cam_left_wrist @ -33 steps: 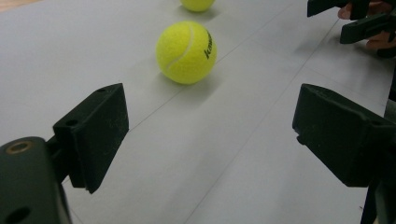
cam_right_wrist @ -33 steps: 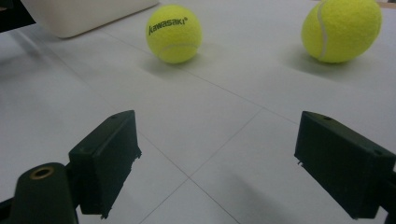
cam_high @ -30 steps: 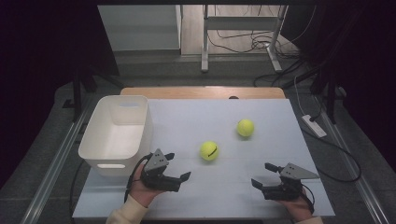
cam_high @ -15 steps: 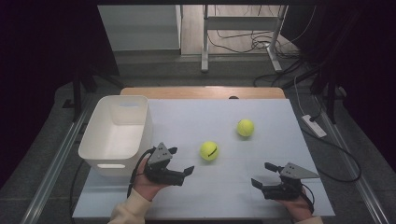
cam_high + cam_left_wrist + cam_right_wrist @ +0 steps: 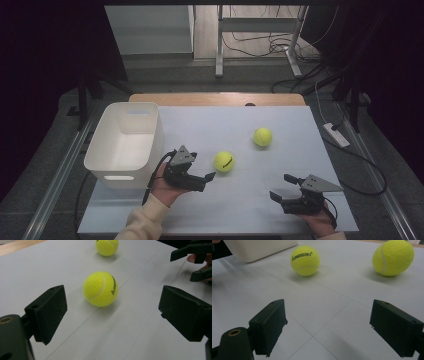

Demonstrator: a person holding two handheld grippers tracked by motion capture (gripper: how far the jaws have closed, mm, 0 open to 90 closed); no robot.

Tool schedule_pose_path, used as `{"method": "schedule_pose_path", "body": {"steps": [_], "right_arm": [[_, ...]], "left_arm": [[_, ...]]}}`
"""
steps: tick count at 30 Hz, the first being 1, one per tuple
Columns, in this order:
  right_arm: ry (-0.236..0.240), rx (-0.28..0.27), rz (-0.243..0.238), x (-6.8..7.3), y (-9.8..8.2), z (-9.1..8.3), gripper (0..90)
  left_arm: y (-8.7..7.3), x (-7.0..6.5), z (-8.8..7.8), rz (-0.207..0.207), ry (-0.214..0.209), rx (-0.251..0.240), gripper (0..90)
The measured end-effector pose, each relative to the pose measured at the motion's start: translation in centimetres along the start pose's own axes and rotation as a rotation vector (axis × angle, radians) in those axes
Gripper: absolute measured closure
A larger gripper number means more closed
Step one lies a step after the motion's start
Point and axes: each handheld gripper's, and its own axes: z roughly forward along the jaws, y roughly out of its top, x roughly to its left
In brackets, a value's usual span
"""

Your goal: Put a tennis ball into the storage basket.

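While the near ball (image 5: 100, 288) is lying just ahead of it, the left hand-held gripper (image 5: 209, 176) is gaping wide, its jaws just opening further; the right hand-held gripper (image 5: 281, 187) is gaping wide over the bench (image 5: 210, 125).

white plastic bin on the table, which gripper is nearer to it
Left. The left gripper sits just beside the white plastic bin; the right gripper is far across the table.

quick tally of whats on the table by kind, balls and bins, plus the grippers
yellow tennis balls: 2, the near ball and the far ball
white bin: 1
black grippers: 2, the left gripper and the right gripper, both open and holding nothing
total: 5
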Motion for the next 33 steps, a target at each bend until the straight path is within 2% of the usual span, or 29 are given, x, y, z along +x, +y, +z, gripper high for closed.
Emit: {"method": "schedule_pose_path", "body": {"steps": [12,33], "right_arm": [[-0.004,0.004,-0.002,0.0,0.0,0.1,13.8],[-0.008,0.009,-0.001,0.0,-0.1,0.1,13.8]], "left_arm": [[0.9,0.4,1.1,-0.002,-0.002,0.031,9.3],[2.4,0.4,3.1,0.031,-0.019,0.087,8.6]]}}
